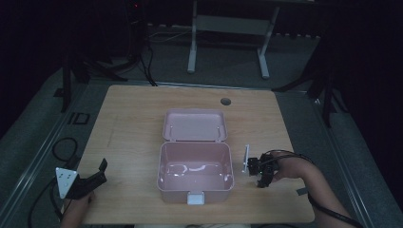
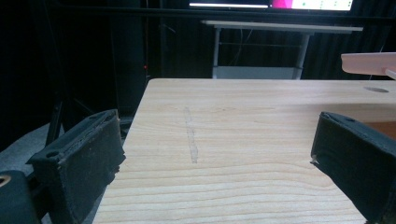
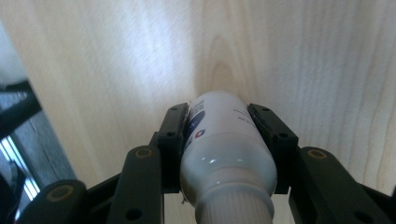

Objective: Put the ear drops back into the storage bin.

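Note:
My right gripper [image 3: 219,112] is shut on a white bottle [image 3: 224,149] with a ribbed cap end toward the camera and a printed label. It hangs over the pale wooden table [image 3: 116,56]. From above, the right gripper [image 1: 261,178] sits just right of an open pink box [image 1: 180,192], with a person's hand behind it. The box's lid [image 1: 195,126] lies flat behind it and the inside looks bare. My left gripper [image 1: 102,172] rests at the table's front left corner. The left gripper [image 2: 217,140] is open, its jaws wide apart with only tabletop between them.
A white latch [image 1: 195,198] sits on the box's front wall. A round cable hole [image 1: 225,101] marks the table's far side. A desk frame [image 1: 228,28] stands on the floor beyond, and cables [image 1: 64,147] lie left of the table. The lid's edge [image 2: 369,63] pokes in at the upper right.

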Available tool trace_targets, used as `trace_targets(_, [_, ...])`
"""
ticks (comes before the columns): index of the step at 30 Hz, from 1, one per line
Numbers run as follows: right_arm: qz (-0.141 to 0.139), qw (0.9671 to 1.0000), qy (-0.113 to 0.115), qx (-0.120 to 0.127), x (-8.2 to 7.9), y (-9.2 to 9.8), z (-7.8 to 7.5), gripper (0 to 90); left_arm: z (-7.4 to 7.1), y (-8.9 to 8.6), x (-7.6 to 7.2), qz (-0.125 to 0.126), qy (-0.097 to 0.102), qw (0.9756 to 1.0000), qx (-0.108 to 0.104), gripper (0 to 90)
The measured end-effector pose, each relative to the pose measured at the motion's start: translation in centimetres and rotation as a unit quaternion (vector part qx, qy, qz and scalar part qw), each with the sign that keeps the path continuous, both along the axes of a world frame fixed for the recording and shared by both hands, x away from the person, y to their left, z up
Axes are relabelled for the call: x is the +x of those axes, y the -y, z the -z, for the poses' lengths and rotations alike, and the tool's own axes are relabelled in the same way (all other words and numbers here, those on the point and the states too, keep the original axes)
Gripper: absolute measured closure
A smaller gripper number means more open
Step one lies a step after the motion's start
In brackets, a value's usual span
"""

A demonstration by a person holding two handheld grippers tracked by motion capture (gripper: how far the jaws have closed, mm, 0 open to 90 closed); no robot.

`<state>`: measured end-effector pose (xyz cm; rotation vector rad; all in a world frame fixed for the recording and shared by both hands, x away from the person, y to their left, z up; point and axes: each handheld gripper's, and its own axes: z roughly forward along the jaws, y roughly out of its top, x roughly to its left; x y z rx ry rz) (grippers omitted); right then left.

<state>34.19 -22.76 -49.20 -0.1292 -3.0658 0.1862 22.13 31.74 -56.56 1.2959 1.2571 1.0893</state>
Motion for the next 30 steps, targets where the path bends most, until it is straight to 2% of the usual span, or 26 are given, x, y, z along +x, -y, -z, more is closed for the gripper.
trace_targets(5, [-0.04, 0.9991, 0.006, -0.01, -1.2, 0.3, -0.4, 59.3, 0.0, 0.0, 0.0, -0.001, 0.0, 1.0, 0.0, 2.4])
trace_targets(11, [-0.067, 0.9976, 0.01, -0.014, -2.1, 0.7, -0.7, 59.3, 0.0, 0.0, 0.0, -0.001, 0.0, 1.0, 0.001, 2.4])
trace_targets(21, [-0.06, 0.9981, 0.01, -0.01, -2.3, 0.0, -1.0, 59.3, 0.0, 0.0, 0.0, -0.002, -0.001, 1.0, 0.001, 2.4])
trace_targets(26, [-0.047, 0.9988, 0.009, -0.01, -2.2, -0.4, -1.9, 59.3, 0.0, 0.0, 0.0, -0.002, -0.001, 1.0, 0.001, 2.4])
trace_targets(30, [-0.049, 0.9987, 0.014, -0.006, -2.2, -0.8, -2.9, 59.3, 0.0, 0.0, 0.0, -0.002, -0.001, 1.0, 0.001, 2.4])
